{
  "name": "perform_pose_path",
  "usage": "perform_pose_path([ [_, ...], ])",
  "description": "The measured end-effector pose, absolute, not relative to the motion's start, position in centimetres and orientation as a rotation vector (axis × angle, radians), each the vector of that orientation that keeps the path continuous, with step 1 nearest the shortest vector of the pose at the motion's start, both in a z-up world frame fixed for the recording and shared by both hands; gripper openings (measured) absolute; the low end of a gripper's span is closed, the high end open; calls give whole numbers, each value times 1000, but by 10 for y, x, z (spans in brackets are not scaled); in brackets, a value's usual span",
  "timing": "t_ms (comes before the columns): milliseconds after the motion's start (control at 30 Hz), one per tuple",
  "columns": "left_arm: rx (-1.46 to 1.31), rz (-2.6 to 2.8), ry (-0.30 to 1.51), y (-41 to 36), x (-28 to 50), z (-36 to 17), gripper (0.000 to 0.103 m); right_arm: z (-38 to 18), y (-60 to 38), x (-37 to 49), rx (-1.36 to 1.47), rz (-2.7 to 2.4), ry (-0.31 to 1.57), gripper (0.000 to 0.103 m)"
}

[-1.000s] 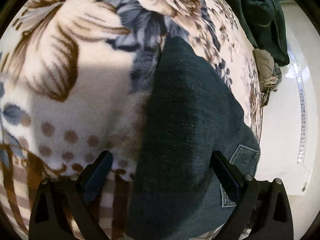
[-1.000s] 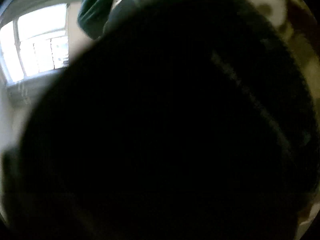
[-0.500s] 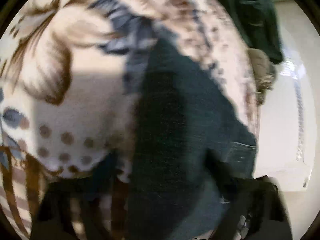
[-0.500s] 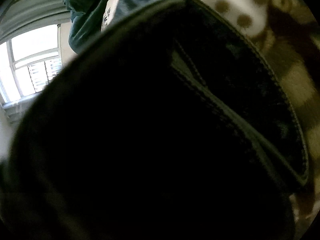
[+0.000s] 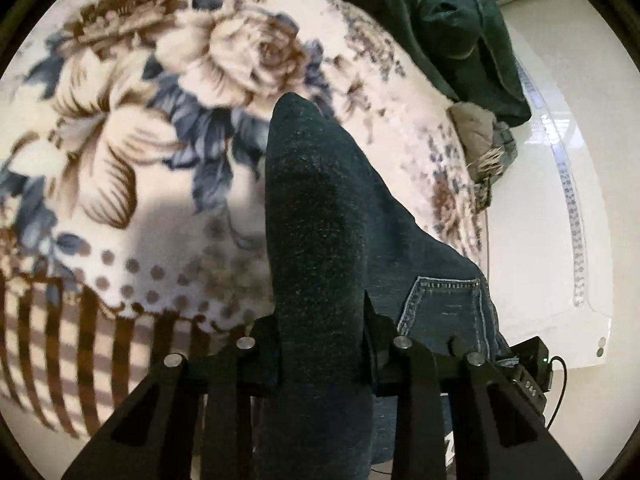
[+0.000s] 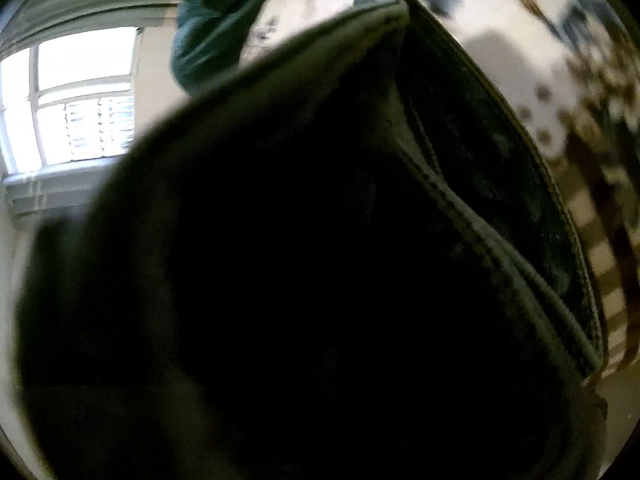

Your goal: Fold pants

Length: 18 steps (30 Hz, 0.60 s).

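Both closing jaws w/ pants (image 5: 328, 248) between.

You've got dark blue denim jeans (image 5: 320, 216): coarse matt weave, flecked, with lighter stitching round the back pocket (image 5: 444, 304). Under them a fleecy floral blanket (image 5: 160, 128), soft matt pile, cream with brown and blue print. Your left gripper (image 5: 322, 332) looks like matt black plastic with dull metal pins. In your right wrist view the jeans' seam (image 6: 480, 240) shows thick ridged stitching. Green garment (image 5: 448, 28): soft matt cloth.
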<state>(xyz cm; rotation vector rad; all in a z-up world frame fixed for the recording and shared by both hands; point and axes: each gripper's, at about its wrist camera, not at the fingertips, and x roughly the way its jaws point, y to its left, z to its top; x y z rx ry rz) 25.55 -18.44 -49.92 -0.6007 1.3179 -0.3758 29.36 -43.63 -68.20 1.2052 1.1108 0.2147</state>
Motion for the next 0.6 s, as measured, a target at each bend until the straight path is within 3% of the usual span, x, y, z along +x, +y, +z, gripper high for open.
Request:
perform_pose_path([
  [367, -667, -336, 1163, -111, 305, -378, 26, -563, -346, 402, 1133, 350, 1055, 51],
  [600, -668, -342, 1108, 2, 422, -334, 26, -525, -224, 531, 1097, 382, 1017, 50],
])
